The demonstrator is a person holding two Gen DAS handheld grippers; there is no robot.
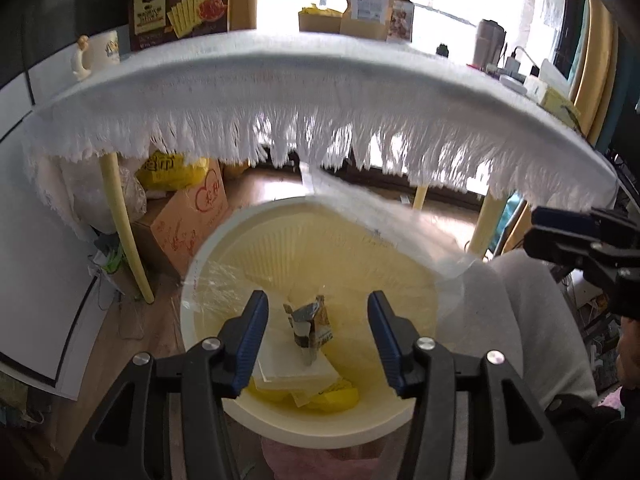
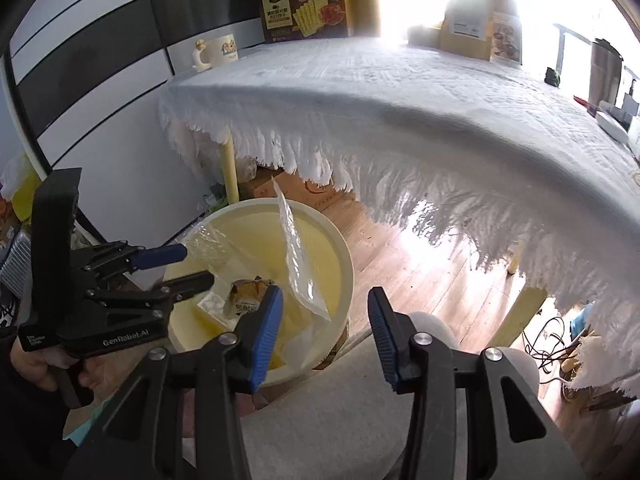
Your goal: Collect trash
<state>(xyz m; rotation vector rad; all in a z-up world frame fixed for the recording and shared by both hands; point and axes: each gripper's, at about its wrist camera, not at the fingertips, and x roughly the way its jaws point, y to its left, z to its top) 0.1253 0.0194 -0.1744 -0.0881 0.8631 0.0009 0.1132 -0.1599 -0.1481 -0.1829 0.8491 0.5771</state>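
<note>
Cream plastic bin (image 1: 208,280) sits directly below your left gripper (image 1: 318,344), fingers wide and empty; the crumpled wrapper (image 1: 308,322) lies inside it, upright between them. Your right gripper (image 2: 325,340), also wide and empty, hovers beside the rim, with the clear bag (image 2: 298,256) leaning nearer it.

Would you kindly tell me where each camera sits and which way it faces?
Left wrist: on the left gripper, looking down into the bin beneath the table; own open jaws, the right gripper at the right edge.
Right wrist: on the right gripper, facing bin and table; own open jaws, the left gripper and hand.
Shared: bin, plastic bag, table.
</note>
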